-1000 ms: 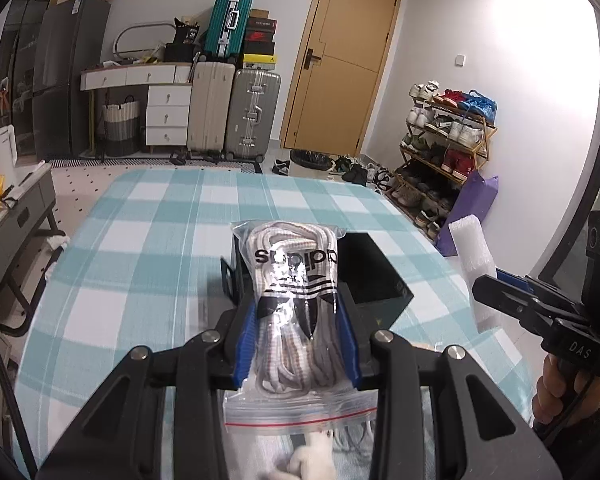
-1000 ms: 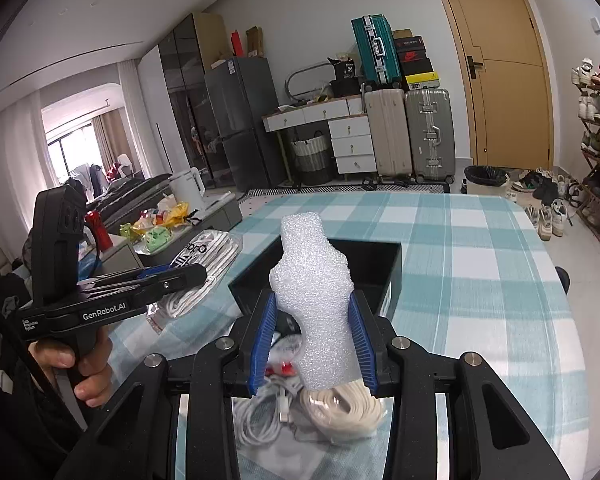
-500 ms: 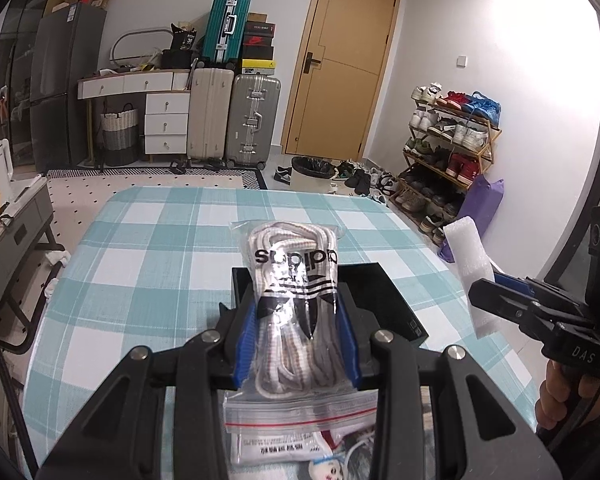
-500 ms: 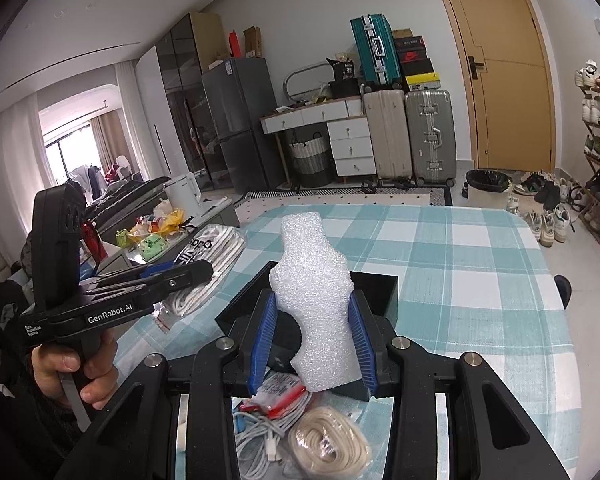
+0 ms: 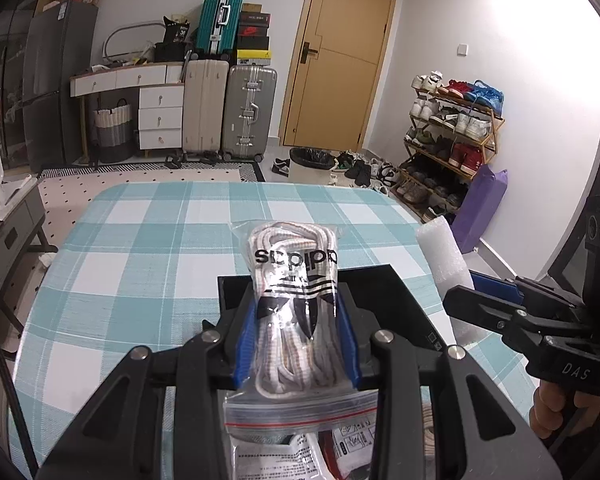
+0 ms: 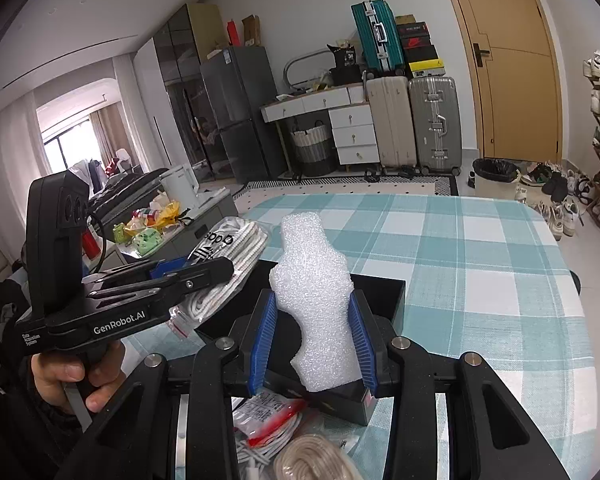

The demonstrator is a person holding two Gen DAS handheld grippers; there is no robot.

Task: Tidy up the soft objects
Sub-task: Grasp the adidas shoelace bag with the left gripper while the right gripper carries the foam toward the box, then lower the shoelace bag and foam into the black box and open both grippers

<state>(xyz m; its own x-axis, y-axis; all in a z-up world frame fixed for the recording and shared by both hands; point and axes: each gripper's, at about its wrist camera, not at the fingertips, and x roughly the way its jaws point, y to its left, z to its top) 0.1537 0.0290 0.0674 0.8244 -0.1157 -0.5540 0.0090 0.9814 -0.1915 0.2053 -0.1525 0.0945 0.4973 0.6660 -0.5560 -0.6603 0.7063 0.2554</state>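
Observation:
My left gripper (image 5: 296, 336) is shut on a clear zip bag of white shoelaces (image 5: 296, 304) with a black adidas print, held above the near edge of an open black box (image 5: 384, 300). My right gripper (image 6: 314, 340) is shut on a white foam wrap piece (image 6: 316, 296), held upright over the same black box (image 6: 376, 292). The foam also shows in the left wrist view (image 5: 444, 256), and the lace bag in the right wrist view (image 6: 228, 256). Both grippers hover above the teal checked tablecloth (image 5: 140, 264).
Loose packets and paper bags (image 5: 276, 456) lie on the table under the left gripper. White cables (image 6: 268, 436) and a beige coiled cord (image 6: 316, 460) lie under the right gripper. Suitcases (image 5: 228, 112), a shoe rack (image 5: 448, 140) and a side cart (image 6: 156, 228) surround the table.
Both grippers have lifted and drawn back with their loads. The black box now sits further ahead of them and more of the table shows. The items below have slid toward the frame bottom.

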